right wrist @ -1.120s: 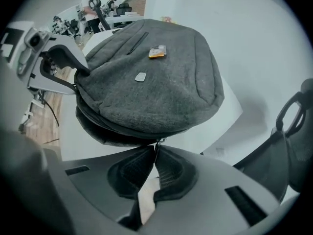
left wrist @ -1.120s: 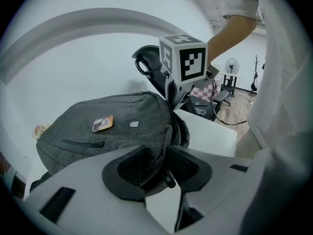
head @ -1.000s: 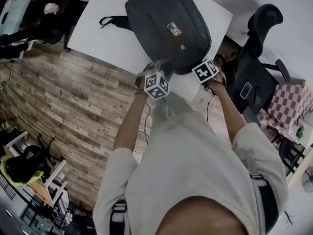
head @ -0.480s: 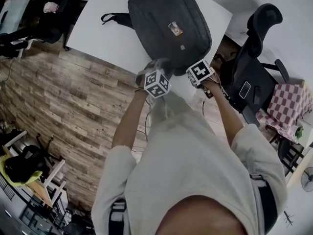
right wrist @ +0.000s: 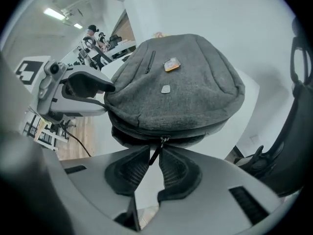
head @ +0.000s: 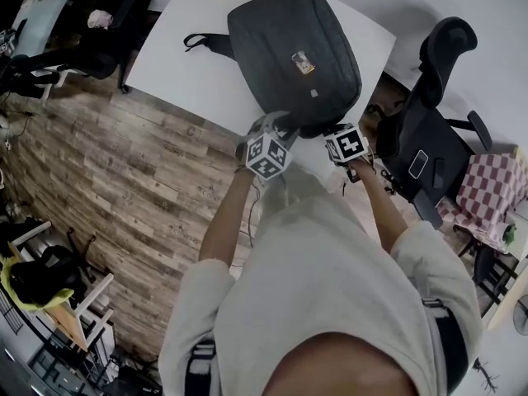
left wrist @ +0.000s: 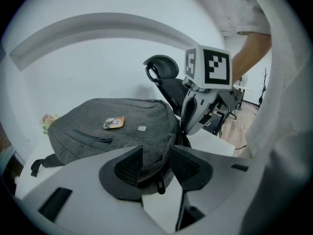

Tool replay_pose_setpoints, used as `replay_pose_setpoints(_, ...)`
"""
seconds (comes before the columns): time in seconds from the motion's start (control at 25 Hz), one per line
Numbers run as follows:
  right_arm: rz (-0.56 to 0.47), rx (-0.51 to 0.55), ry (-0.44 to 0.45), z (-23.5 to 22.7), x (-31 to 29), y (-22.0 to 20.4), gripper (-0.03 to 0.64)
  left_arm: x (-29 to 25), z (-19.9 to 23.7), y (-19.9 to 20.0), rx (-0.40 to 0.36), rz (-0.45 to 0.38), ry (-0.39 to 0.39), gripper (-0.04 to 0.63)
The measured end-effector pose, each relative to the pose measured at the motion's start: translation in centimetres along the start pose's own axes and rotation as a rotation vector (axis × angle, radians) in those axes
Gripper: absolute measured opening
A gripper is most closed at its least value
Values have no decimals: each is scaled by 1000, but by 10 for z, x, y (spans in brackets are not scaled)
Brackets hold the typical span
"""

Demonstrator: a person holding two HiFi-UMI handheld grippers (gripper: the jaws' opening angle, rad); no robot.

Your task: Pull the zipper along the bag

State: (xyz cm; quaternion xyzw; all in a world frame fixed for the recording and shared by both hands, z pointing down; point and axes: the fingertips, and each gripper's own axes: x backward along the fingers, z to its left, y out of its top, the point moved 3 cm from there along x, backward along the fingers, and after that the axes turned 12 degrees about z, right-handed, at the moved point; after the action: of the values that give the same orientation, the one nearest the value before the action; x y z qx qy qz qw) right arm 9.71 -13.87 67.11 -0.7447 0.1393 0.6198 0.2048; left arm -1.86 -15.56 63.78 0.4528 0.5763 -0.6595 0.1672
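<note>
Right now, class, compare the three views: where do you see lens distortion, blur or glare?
Head view: wide-angle, the table slants, the person's shoulders loom large and soft. Left gripper view: round fisheye frame with black corners; backpack sharp, clothing at right blurred. Right gripper view: same fisheye bend; ceiling lights glare at upper left.

right gripper (right wrist: 155, 148), lower centre: jaws have just been opening and stand narrowly apart. zip pull (right wrist: 157, 151) hangs between them, unclamped. grey bag (right wrist: 186, 77) fills centre, on white table (right wrist: 247, 106). left gripper (right wrist: 100, 88) at bag's left edge.
</note>
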Motion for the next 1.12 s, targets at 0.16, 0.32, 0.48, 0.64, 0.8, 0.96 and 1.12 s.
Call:
replay_pose_setpoints(0.16,-113,-8,14,3,12,0,165,31,17,-3,133,-63,82,170)
replay_pose_setpoints(0.32,-226,-4,0,8,36,12,124,73,44,-9,320,-147,191,169)
replay_pose_setpoints(0.48,-399,24,-9,16,72,45,101,119,73,-21,453,-226,318,169)
replay_pose_setpoints(0.64,-581,58,-15,30,114,88,63,160,91,-33,523,-260,433,153)
replay_pose_setpoints(0.8,-707,129,-20,52,152,120,46,201,102,-35,557,-303,540,115)
replay_pose_setpoints(0.96,-800,194,-37,69,179,145,21,235,109,-39,588,-350,629,68)
replay_pose_setpoints(1.12,-871,264,-30,82,200,167,14,258,113,-42,620,-379,686,28)
